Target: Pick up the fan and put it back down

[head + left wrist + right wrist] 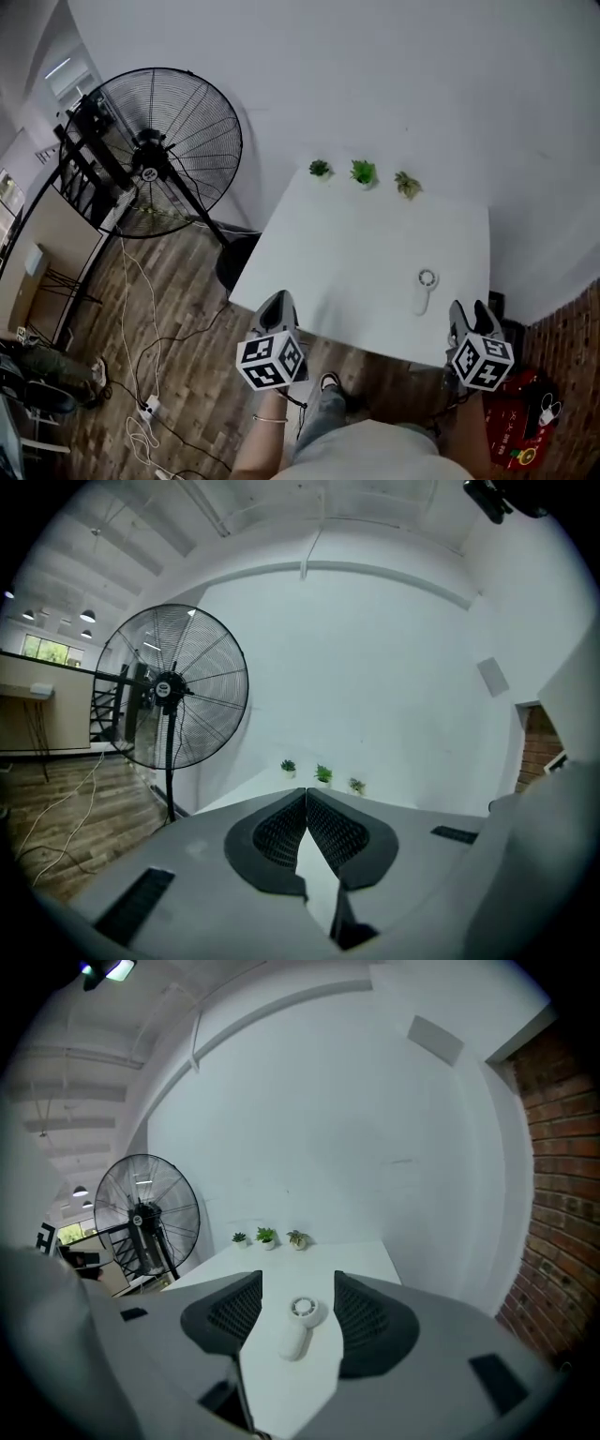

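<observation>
A small white handheld fan [426,289] lies flat on the white table [347,262], near its front right part. In the right gripper view the handheld fan [298,1324] shows between the jaws, a little ahead of them and untouched. My right gripper [472,323] hangs at the table's front right edge, open and empty; seen from its own camera, the right gripper [298,1307] has a wide gap. My left gripper [275,314] is at the front left edge, shut with nothing held. From its own camera, the left gripper [306,803] has tips that meet.
Three small potted plants [363,173] stand along the table's far edge by the white wall. A large black pedestal fan [150,150] stands on the wooden floor to the left, with cables [141,347] trailing. A red object [516,422] lies on the floor at right.
</observation>
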`<state>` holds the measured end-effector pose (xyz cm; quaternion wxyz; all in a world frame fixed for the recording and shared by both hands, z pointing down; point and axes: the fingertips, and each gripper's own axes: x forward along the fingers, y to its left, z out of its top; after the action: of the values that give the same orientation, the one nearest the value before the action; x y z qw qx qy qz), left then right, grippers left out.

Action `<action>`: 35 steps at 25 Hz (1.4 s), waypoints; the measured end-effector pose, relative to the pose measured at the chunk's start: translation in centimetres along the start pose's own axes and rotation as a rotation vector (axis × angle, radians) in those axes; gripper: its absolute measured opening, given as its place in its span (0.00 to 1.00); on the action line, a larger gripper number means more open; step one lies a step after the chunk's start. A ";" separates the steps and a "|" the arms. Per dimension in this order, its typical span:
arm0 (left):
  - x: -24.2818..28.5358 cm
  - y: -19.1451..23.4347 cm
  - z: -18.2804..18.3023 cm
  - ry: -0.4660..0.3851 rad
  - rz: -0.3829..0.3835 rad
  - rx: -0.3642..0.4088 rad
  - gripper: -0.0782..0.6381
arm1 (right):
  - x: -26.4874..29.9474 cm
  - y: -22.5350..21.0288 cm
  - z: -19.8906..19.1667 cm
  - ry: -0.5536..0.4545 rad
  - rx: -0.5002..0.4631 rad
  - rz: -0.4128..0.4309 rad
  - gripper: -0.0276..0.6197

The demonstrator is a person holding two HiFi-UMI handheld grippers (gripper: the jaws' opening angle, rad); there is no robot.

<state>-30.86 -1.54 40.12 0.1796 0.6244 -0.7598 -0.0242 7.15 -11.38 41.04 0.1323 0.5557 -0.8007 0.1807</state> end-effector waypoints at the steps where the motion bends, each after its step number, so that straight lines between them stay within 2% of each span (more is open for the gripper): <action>1: 1.1 0.4 0.6 0.002 -0.014 0.007 0.13 | 0.6 0.4 0.3 -0.002 0.008 -0.015 0.41; 11: 11.5 1.9 3.7 0.046 -0.183 0.062 0.13 | 5.0 2.7 2.2 -0.028 0.068 -0.163 0.42; 18: 16.6 0.1 1.9 0.118 -0.259 0.071 0.13 | 6.5 1.6 1.1 0.020 0.096 -0.233 0.42; 25: 19.3 -1.7 1.3 0.149 -0.286 0.088 0.13 | 9.3 0.4 0.6 0.052 0.108 -0.228 0.42; 30: 20.8 -1.4 1.0 0.165 -0.261 0.060 0.13 | 10.8 0.0 0.8 0.077 0.093 -0.223 0.42; 35: 21.1 -1.5 0.1 0.183 -0.249 0.068 0.13 | 12.2 0.2 0.5 0.112 0.079 -0.199 0.42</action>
<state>-32.73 -22.12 44.71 0.2226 0.7190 -0.6574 0.0363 2.70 -21.82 45.66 0.1723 0.6261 -0.7252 0.2287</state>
